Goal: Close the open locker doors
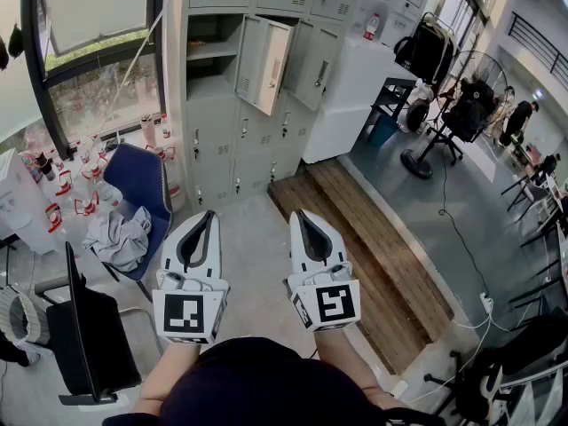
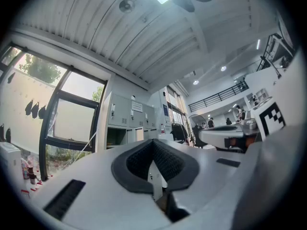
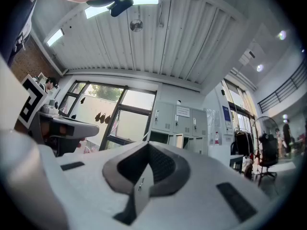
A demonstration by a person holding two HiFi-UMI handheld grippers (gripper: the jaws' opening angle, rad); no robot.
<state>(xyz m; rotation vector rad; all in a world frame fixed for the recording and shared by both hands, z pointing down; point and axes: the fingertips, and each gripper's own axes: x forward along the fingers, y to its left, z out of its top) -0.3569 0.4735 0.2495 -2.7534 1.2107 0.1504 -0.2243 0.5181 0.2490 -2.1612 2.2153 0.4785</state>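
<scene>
Straight ahead of both claws the pale floor (image 1: 253,229) runs open up to the bank of lockers (image 1: 235,140), wide enough for the left claw (image 1: 208,216) and the right claw (image 1: 303,215) side by side. Higher up, ahead and between them, one open locker door (image 1: 269,65) juts out from the bank into that lane. Left of my left claw a blue chair (image 1: 142,180) with a grey cloth (image 1: 120,238) heaped on it crowds the side, and a black panel (image 1: 82,322) stands nearer me. Right of my right claw lies wooden decking (image 1: 373,247), with a white cabinet (image 1: 351,87) ahead of it.
</scene>
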